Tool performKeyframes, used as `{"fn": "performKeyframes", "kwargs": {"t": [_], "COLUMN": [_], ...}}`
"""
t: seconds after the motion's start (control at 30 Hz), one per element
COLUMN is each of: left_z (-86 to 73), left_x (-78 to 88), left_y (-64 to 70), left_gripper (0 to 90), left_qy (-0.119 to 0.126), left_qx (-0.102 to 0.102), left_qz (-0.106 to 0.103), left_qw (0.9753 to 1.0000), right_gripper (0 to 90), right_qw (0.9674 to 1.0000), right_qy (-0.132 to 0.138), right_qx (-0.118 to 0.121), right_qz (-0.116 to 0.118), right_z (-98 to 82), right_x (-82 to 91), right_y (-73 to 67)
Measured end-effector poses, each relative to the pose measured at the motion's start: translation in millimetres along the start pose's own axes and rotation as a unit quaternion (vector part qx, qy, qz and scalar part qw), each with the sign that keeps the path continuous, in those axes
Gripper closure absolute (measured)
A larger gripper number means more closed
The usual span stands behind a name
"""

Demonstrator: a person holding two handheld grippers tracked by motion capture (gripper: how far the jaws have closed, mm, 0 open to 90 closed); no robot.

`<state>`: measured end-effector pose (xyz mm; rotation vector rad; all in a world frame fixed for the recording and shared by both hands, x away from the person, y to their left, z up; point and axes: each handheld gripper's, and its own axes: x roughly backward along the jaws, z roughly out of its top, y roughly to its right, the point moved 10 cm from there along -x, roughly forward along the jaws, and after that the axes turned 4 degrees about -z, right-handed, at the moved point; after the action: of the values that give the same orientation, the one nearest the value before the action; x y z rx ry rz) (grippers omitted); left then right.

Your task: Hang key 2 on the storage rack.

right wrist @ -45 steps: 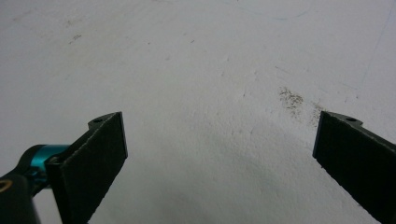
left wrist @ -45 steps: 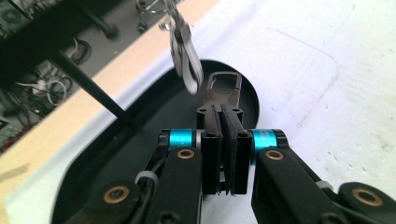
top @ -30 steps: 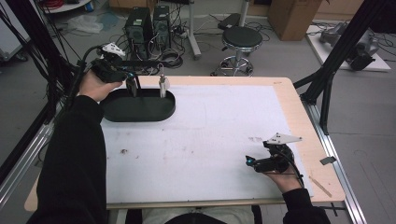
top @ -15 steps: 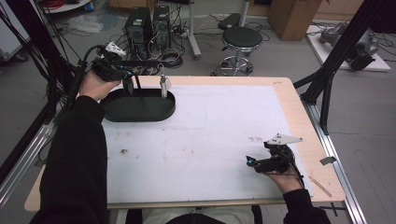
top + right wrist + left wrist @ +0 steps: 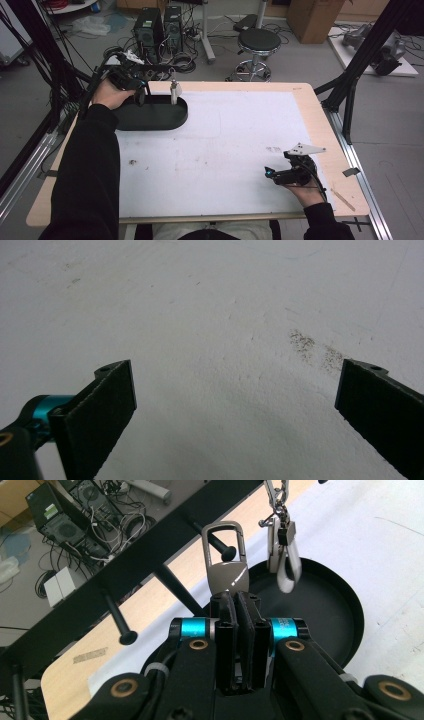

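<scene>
While the high view shows the left gripper (image 5: pixel 141 89) at the far left corner of the table (image 5: pixel 310 107), its jaw tips are lost against the black tray (image 5: pixel 150 117) there, so the grip reads only from the left gripper view: jaws clenched on the solid base of a grey carabiner clip (image 5: pixel 227 565), clip upright, its open loop level with a peg (image 5: pixel 220 544) of the black rack (image 5: pixel 165 530); can't tell whether the loop is around the peg or just in front of it. Second keychain (image 5: pixel 282 555) with a white strap hangs just beside it over the tray; its top is cut off by the frame edge. Left arm is stretched forward, sleeve (image 5: pixel 85 170) covering the table's left side, hand wrapped around the gripper body. Versus the earlier frames the left hand sits slightly closer to the rack, clip not released. Right gripper (image 5: pixel 270 173) rests low near the table's front right, hand under it, jaws released and wide apart over the bare white mat (image 5: pixel 225 315), nothing between them; same spot as before.
</scene>
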<state>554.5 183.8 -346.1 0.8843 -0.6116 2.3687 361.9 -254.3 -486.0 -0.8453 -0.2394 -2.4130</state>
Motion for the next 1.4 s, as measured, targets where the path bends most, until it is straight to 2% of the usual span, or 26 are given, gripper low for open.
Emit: {"fn": "performKeyframes", "kwargs": {"t": [0.67, 0.87, 0.9, 0.93, 1.0, 1.03, 1.1, 1.23, 1.3, 1.37, 1.4], "left_z": [3.2, 1.5, 0.2, -1.4, -5.2, -7.6, -11.2, -17.3, -23.0, -28.9, -31.4], "left_x": [-18.0, -23.1, -23.7, -24.6, -26.6, -26.9, -25.1, -21.0, -19.5, -19.3, -18.5], "left_y": [-2.4, -1.6, -0.4, 1.3, 5.9, 7.3, 9.0, 15.8, 19.6, 22.3, 24.0], "left_gripper": [85.6, 83.9, 82.6, 78.4, 58.7, 48.5, 34.3, 16.3, 10.5, 6.1, 6.1], "left_qy": [0.006, 0.020, 0.018, 0.015, 0.009, 0.006, 0.018, 0.043, 0.044, 0.037, 0.033], "left_qx": [0.020, 0.028, 0.030, 0.035, 0.043, 0.043, 0.042, 0.069, 0.076, 0.085, 0.083], "left_qz": [0.018, 0.017, 0.012, 0.002, -0.020, -0.022, -0.018, -0.052, -0.072, -0.079, -0.086], "left_qw": [0.9996, 0.9993, 0.9993, 0.9993, 0.9988, 0.9988, 0.9988, 0.9953, 0.9935, 0.9925, 0.9923], "right_gripper": [2.2, 2.2, 2.2, 2.2, 2.2, 2.2, 2.2, 2.2, 2.2, 2.2, 2.2], "right_qw": [1.0000, 1.0000, 1.0000, 1.0000, 1.0000, 1.0000, 1.0000, 1.0000, 1.0000, 1.0000, 1.0000], "right_qy": [0.005, 0.004, 0.004, 0.004, 0.003, 0.003, 0.005, 0.007, 0.004, 0.006, 0.004], "right_qx": [0.001, 0.000, 0.002, 0.002, -0.001, -0.002, -0.002, -0.004, -0.006, -0.002, -0.003], "right_qz": [0.002, 0.002, 0.003, 0.003, 0.002, 0.002, 0.002, 0.004, 0.004, 0.005, 0.005], "right_z": [1.2, 0.5, 0.3, 0.0, -0.4, -0.4, 0.2, 1.1, 0.6, 1.0, 0.9], "right_x": [1.7, 1.5, 1.3, 1.3, 1.6, 1.6, 2.2, 2.2, 1.8, 0.7, 0.7], "right_y": [-1.4, -2.4, -2.6, -2.7, -2.8, -2.8, -2.9, -2.8, -3.1, -3.2, -3.6]}}
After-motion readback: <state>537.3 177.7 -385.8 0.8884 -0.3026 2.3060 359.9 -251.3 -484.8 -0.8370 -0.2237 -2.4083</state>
